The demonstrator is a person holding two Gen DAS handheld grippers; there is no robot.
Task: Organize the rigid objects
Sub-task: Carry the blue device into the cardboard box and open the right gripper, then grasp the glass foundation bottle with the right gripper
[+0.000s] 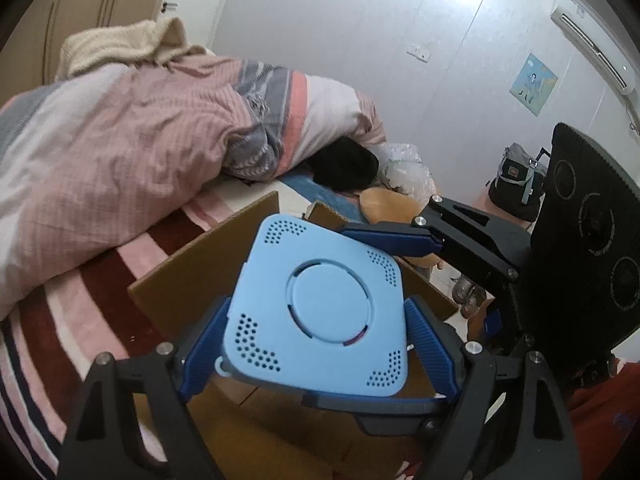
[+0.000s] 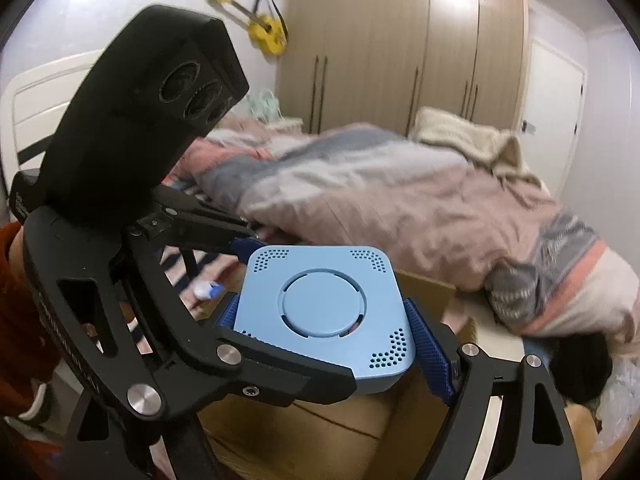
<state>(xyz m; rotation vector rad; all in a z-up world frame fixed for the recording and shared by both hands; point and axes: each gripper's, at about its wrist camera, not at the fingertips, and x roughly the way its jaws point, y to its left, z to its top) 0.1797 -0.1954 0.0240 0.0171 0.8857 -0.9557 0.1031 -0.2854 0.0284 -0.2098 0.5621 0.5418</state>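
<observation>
A light blue square box point(image 1: 324, 312) with rounded corners, a round lid and dotted vent holes is held flat above an open cardboard box point(image 1: 208, 276) on the bed. My left gripper point(image 1: 316, 344) is shut on its two sides with blue ribbed fingers point(image 1: 432, 348). My right gripper point(image 2: 326, 328) is shut on the same blue box point(image 2: 324, 312) from the other pair of sides. In the left wrist view the right gripper point(image 1: 384, 236) reaches in from the right. In the right wrist view the left gripper point(image 2: 240, 248) crosses from the left.
A rumpled pink, grey and white duvet point(image 1: 132, 136) covers the bed behind the cardboard box point(image 2: 428, 292). A black item point(image 1: 344, 164) and clear plastic wrap point(image 1: 408, 168) lie at the bed's far end. A backpack point(image 1: 516, 184) stands by the wall. Wardrobes point(image 2: 404, 48) stand behind.
</observation>
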